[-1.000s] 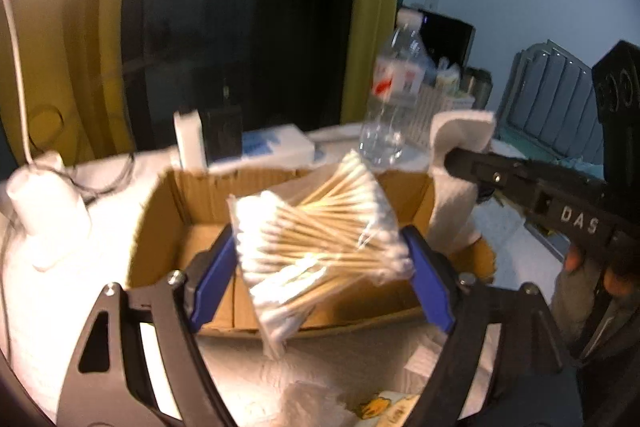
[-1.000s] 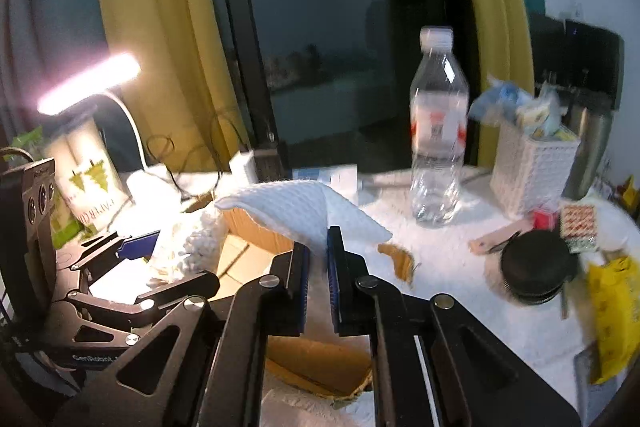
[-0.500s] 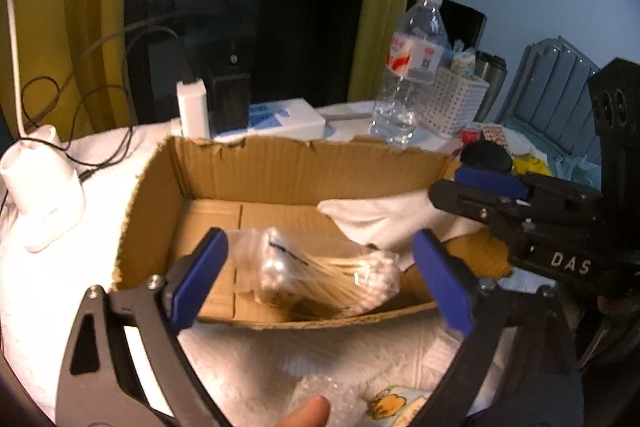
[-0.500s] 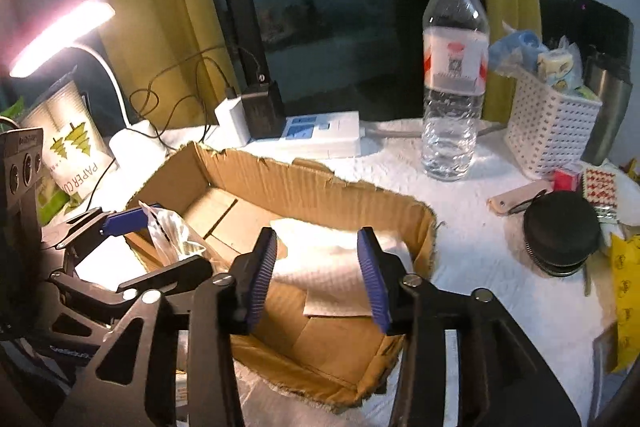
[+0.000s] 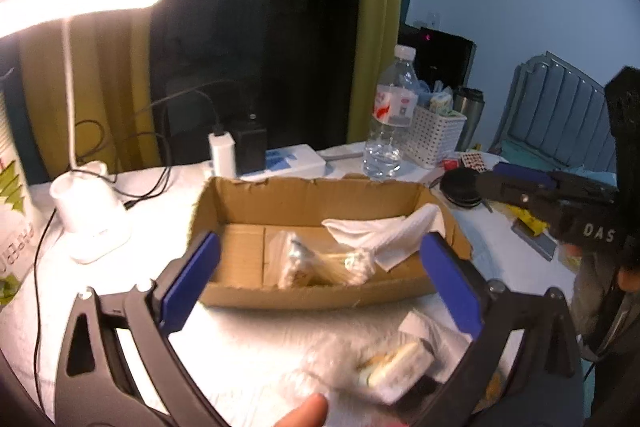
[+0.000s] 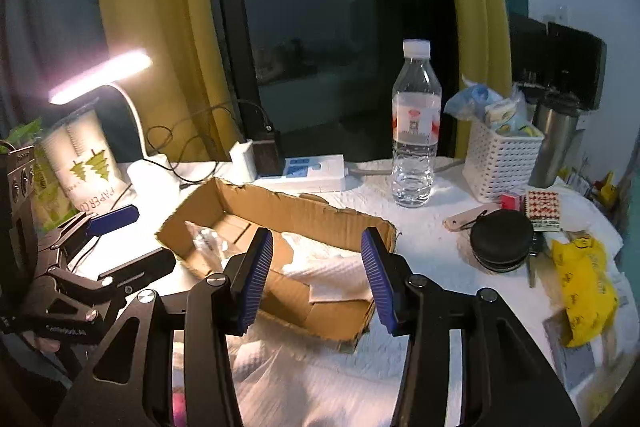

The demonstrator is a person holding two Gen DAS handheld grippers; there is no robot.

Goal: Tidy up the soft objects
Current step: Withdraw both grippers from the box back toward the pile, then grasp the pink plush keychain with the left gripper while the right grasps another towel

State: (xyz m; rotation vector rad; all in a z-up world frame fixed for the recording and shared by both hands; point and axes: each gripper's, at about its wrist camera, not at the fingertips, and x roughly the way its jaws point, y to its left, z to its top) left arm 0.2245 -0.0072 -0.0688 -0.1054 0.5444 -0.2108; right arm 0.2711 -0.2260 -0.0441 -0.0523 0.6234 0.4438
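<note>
Left wrist view shows the counter [image 5: 248, 343], covered with a white textured cloth, and on it the cardboard box [image 5: 316, 199] that takes the soft things. Inside the box lie the white folded cloth [image 5: 380, 231], at the right side with one corner leaning on the right wall, and the bag of cotton swabs [image 5: 320, 263], near the front wall and touching the cloth's edge. Both grippers are empty: the left gripper [image 5: 320, 279] has its blue pads spread wide in front of the box, and the right gripper [image 6: 316, 275] is also spread, above the box's near corner.

I judge that the step in hand is to fetch the next soft item. The closest candidate is the small plastic-wrapped packet [image 5: 396, 371], which lies on the counter below the left gripper, outside the box; it is blurred, so what it holds I cannot tell. To do it well, the left gripper should come down low over the packet and close on the firmer body, not on the loose wrap, which may slip. Free room seems to be at the box's left part, so the packet is better set there, not on the swabs.
</note>
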